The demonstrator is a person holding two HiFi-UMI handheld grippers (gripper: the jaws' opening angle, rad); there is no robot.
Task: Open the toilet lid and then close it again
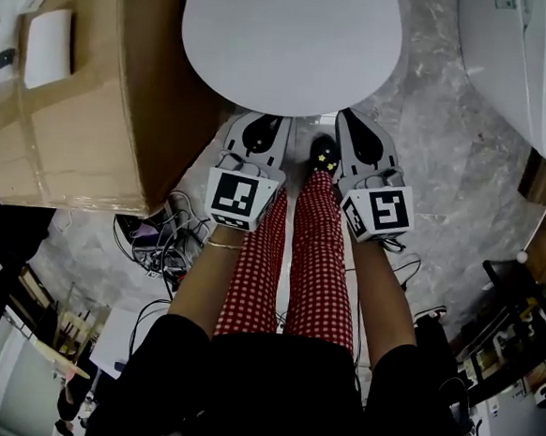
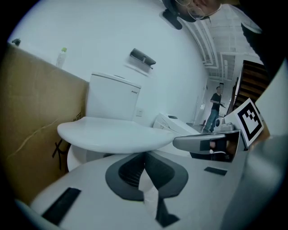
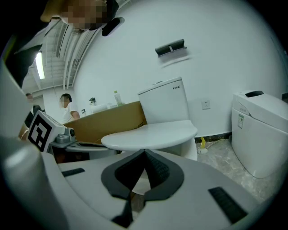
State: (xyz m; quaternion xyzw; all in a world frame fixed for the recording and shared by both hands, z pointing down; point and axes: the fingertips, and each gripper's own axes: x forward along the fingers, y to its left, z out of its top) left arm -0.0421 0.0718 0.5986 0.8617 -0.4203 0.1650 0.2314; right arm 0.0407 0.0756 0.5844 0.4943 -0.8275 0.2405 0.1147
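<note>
White lid [image 1: 292, 40] down, left hand-held gripper [image 1: 262, 119] beside right hand-held gripper [image 1: 353, 118]

A cardboard box [image 1: 83, 122], tangled cables [image 1: 158, 241] beside it, a second toilet [image 1: 534, 64] well apart.

Left gripper [image 1: 260, 119]: held forward and low, jaws pointing away from the body. In the left gripper view [image 2: 145, 153] the dark pads meet at their tips with nothing between them.
Left marker cube [image 1: 234, 198]: sits at the rear of the gripper, facing up.
Left forearm [image 1: 204, 282]: bare and extended downward; a thin bracelet [image 1: 224, 244] circles the wrist.
Right gripper [image 1: 352, 117]: level with the left and just beside it, angled slightly inward. Its jaws are likewise closed tip to tip and empty [image 3: 145, 151].
Right marker cube [image 1: 379, 211]: tilted outward.
Right forearm [image 1: 382, 296]: bare and extended, parallel to the left.
</note>
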